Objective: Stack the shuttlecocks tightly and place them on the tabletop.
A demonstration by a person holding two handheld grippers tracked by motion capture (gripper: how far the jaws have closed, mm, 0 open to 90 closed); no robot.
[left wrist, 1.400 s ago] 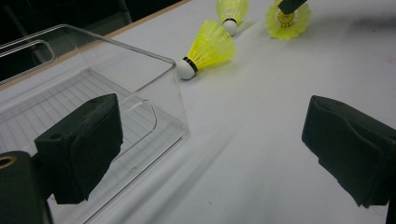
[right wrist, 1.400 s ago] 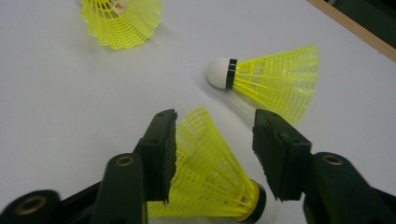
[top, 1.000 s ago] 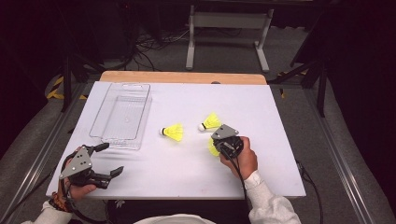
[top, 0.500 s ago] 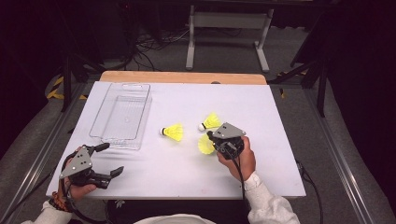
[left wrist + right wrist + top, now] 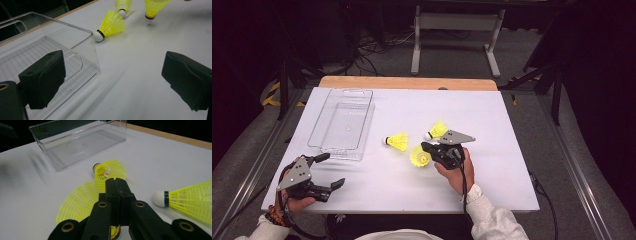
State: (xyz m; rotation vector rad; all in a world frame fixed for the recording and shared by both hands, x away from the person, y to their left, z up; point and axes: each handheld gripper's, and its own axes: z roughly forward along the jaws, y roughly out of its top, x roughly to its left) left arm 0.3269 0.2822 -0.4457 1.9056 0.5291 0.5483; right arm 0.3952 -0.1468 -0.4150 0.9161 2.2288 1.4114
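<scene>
High view: our right gripper (image 5: 428, 150), clamped on a yellow mesh shuttlecock (image 5: 419, 156), has lifted it toward ten o'clock, nearer the clear plastic tray (image 5: 341, 125).

Left gripper view: left gripper (image 5: 112, 75) gapes, holding nothing.

Right gripper view: skirt pinched; carry to tray likely next.

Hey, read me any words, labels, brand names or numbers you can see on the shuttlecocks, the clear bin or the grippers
No readable text in these pictures.
Held shuttlecock in the right gripper: only a dark band, no print.
Two shuttlecocks lying on the table: plain yellow skirts, dark band at the cork, no brand visible.
Clear bin: no label, just moulded ridges.
Left gripper: plain black jaws and grey plate, no markings.
</scene>
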